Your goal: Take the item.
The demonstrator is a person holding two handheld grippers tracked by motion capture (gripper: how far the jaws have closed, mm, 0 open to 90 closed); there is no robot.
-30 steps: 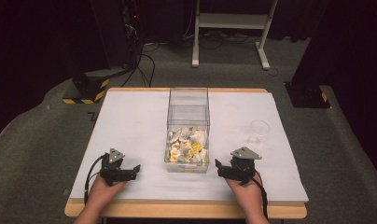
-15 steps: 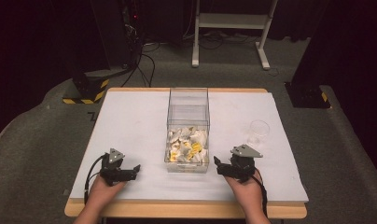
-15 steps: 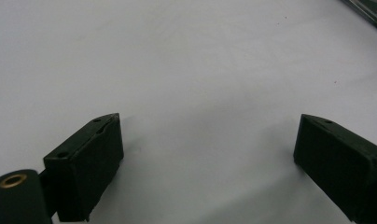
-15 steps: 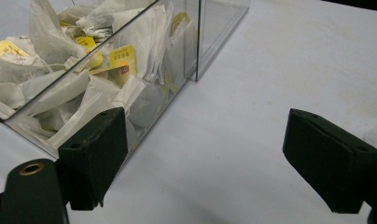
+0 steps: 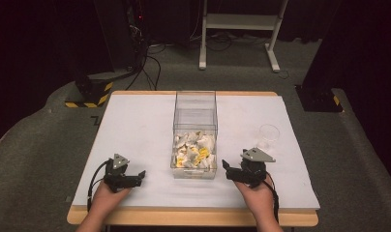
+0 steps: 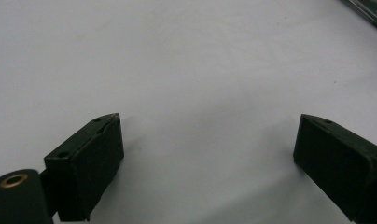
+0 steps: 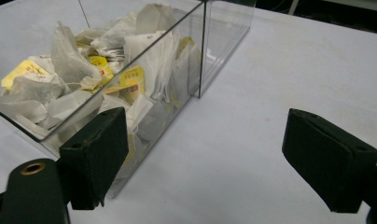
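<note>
While my hands are resting at the near table (image 5: 135, 121) edge, I am holding the left gripper (image 5: 141, 175) and right gripper (image 5: 225, 166) with jaws spread wide, gripping nothing. Between them the clear box (image 5: 195, 116) is sitting, tea bags (image 7: 74, 84) filling its near compartment; a plastic cup (image 5: 268, 134) is standing just beyond my right gripper.

White and yellow tea bags (image 5: 194, 151), white table (image 5: 135, 125)

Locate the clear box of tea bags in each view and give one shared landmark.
High view: clear box at table centre, between both grippers.
Left gripper view: dark sliver at the top right corner, possibly the box; cannot tell.
Right gripper view: box upper left, beyond the left finger.
Shared landmark: white table.
</note>
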